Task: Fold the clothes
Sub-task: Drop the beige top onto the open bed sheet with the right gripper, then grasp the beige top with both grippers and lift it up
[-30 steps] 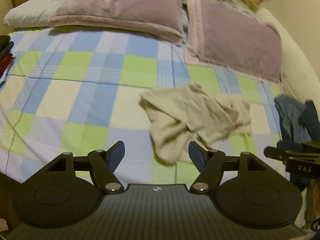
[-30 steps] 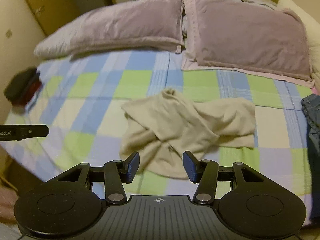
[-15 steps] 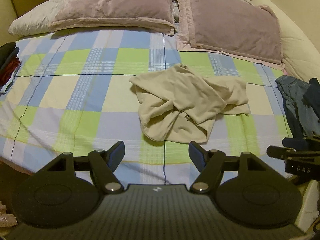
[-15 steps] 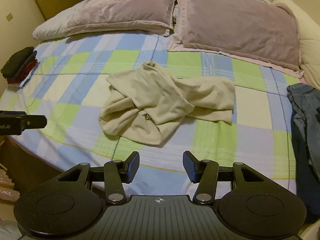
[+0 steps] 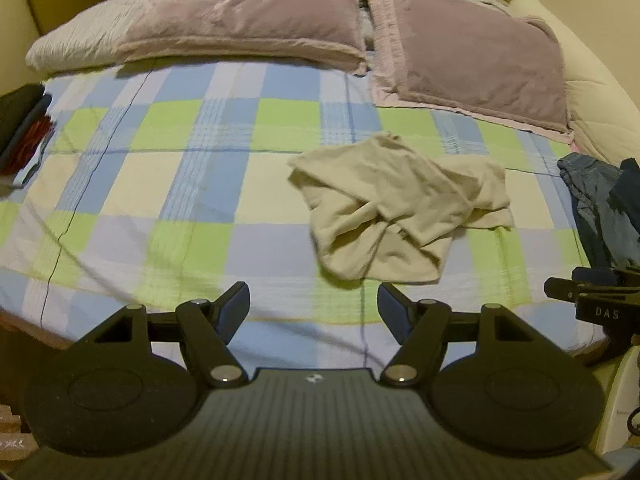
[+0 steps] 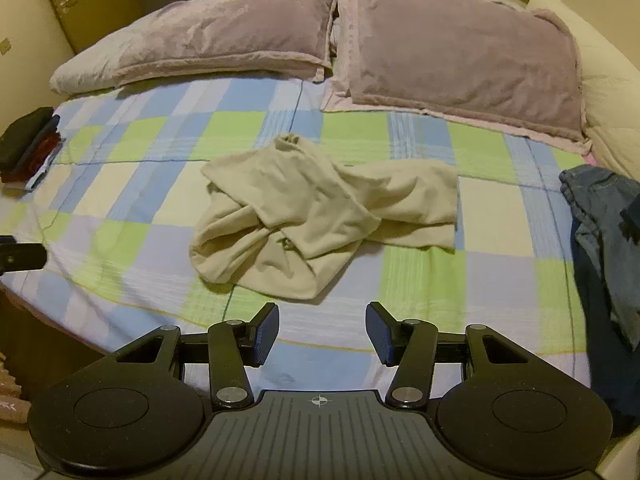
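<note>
The left gripper (image 5: 314,306) hangs with its jaws spread wide and nothing between them, above the near edge of the bed; the right gripper (image 6: 323,334) is likewise parted and empty, at about the same near edge. Just beyond them lies the beige garment (image 6: 316,216), crumpled in a twisted heap on the checked bedspread (image 6: 132,184), touching neither tool. From the right gripper it lies almost straight ahead, slightly to the left; from the left gripper it sits ahead and to the right (image 5: 400,212), so the right gripper looks the nearer and better lined up. The heap's long axis runs roughly left to right, with a flatter flap reaching right and a bunched, rolled end at the near left. Any pick probably turns on reaching forward to that near hem first. Dark blue jeans (image 6: 604,232) are piled at the right edge, well apart from the beige piece, and a small dark stack (image 6: 28,140) rests at the far left. Two mauve pillows (image 6: 460,56) line the far side. No container is visible.
</note>
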`<state>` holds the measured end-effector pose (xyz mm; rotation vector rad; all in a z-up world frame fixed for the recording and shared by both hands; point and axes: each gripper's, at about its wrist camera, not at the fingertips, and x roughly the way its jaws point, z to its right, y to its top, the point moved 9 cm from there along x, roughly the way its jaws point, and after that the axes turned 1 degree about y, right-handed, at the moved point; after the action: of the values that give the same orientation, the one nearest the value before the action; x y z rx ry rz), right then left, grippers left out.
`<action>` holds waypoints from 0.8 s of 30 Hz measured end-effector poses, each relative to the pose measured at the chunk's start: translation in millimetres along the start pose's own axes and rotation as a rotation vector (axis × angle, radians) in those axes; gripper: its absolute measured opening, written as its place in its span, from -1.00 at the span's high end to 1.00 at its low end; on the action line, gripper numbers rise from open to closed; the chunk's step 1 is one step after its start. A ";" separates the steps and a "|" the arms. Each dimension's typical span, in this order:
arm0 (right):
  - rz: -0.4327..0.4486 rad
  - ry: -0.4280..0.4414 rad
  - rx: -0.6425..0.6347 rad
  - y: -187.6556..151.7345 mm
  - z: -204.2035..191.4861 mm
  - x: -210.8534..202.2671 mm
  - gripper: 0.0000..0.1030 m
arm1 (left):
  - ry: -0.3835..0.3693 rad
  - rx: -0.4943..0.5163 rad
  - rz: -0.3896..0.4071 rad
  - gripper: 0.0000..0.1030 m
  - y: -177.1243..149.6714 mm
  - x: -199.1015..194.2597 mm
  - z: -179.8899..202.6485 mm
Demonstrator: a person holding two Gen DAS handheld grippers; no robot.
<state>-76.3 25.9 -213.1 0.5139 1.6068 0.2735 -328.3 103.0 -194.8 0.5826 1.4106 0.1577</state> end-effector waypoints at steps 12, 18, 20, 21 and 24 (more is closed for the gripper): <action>-0.059 -0.018 0.057 -37.7 -34.9 41.7 -0.01 | -0.042 -0.039 -0.088 -0.30 -38.1 35.0 -57.5; -0.125 -0.082 0.091 -55.2 -10.7 65.7 -0.01 | -0.064 -0.069 -0.146 -0.30 -53.5 71.6 -63.2; -0.141 -0.104 0.092 -56.6 -0.5 75.9 -0.01 | -0.072 -0.083 -0.158 -0.30 -54.7 89.4 -59.3; -0.145 -0.114 0.091 -56.8 4.0 80.9 -0.01 | -0.076 -0.090 -0.162 -0.30 -55.0 98.7 -56.7; -0.150 -0.128 0.069 -51.3 20.6 104.1 -0.01 | -0.092 -0.131 -0.168 -0.30 -55.7 132.3 -47.2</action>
<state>-67.9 28.7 -330.7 0.4517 1.5253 0.0715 -363.3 127.3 -339.7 0.3572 1.3422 0.0866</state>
